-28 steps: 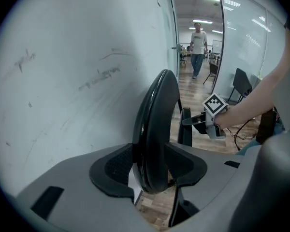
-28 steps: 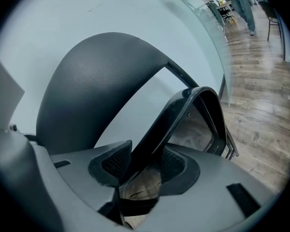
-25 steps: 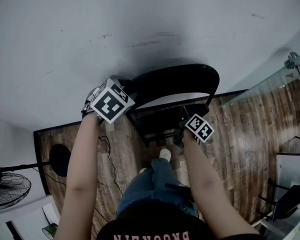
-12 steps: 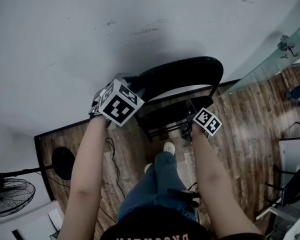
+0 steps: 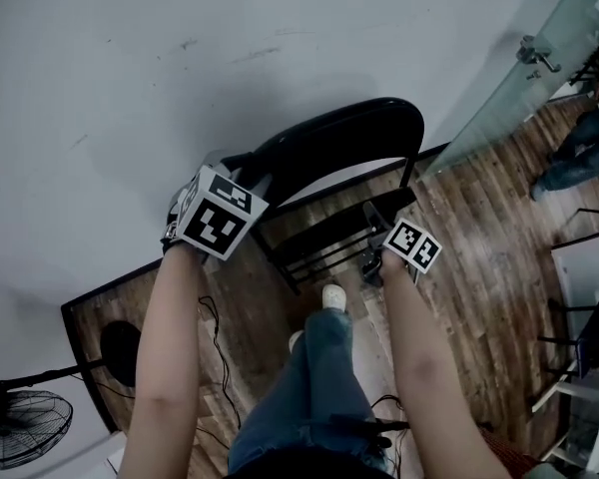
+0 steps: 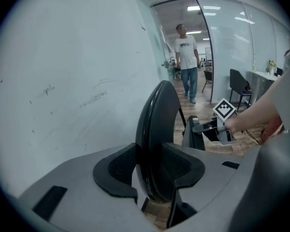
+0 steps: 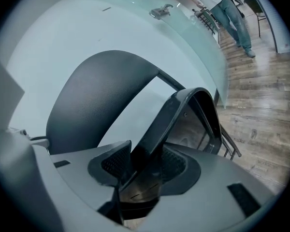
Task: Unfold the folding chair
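**A:** Where is the folding chair (image 5: 341,146) found?

**B:** It is seen on the wooden floor (image 5: 479,257), close against the pale wall (image 5: 180,68) and near a glass partition (image 5: 509,98). The seat (image 5: 329,230) is tilted steeply rather than laid flat.

**A:** What is held by the left hand-held gripper (image 6: 151,166)?

**B:** The curved black backrest (image 6: 157,120) is clamped at its edge. The jaws are drawn in only partway, and both pads are pressed against the backrest from either side.

**A:** And the right hand-held gripper (image 7: 145,166)?

**B:** Its jaws are likewise closed partway, on the near edge of the seat, which is seen edge-on rising from between the pads.

**A:** Is anything else to be noted?

**B:** A person (image 6: 187,62) is seen beyond the chair, and a fan (image 5: 20,427) is placed on the floor at the left.
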`<state>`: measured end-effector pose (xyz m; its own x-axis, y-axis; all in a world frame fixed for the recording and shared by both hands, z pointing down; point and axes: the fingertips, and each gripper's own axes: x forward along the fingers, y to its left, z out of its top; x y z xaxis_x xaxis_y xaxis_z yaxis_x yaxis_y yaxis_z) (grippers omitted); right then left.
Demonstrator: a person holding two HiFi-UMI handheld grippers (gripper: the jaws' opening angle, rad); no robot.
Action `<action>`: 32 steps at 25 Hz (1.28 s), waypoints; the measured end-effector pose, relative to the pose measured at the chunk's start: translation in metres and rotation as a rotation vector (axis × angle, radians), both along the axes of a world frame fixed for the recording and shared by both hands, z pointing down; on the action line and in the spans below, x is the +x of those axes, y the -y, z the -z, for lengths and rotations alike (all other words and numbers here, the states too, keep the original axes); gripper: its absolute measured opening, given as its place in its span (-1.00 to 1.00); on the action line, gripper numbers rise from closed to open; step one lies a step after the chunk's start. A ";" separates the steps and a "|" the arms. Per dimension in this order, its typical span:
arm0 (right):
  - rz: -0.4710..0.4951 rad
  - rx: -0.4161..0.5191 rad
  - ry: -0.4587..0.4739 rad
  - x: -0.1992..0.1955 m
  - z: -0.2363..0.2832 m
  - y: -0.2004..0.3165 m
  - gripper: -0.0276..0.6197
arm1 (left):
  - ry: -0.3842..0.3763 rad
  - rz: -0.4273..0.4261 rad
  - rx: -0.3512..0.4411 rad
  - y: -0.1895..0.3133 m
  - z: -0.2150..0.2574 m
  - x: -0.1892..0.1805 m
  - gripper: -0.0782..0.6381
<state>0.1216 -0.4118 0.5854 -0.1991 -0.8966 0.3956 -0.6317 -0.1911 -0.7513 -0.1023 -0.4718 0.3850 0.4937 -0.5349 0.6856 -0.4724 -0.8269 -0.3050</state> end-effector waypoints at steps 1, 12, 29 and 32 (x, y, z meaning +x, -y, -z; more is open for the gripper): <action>-0.007 0.004 -0.004 0.001 0.000 -0.005 -0.37 | -0.005 -0.002 0.006 -0.002 0.000 0.000 -0.34; -0.048 0.031 0.006 0.012 -0.011 -0.073 -0.23 | -0.039 0.004 0.017 -0.017 -0.007 0.005 -0.34; -0.150 -0.104 -0.016 0.039 -0.072 -0.195 -0.04 | -0.052 0.059 0.005 -0.043 -0.035 0.011 -0.33; -0.182 -0.135 0.031 0.044 -0.084 -0.210 0.03 | -0.048 0.073 0.015 -0.048 -0.039 0.013 -0.32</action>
<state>0.1660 -0.2015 0.6692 -0.0529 -0.8583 0.5105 -0.5548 -0.3998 -0.7297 -0.0897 -0.4238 0.4237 0.4854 -0.5807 0.6536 -0.5458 -0.7853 -0.2923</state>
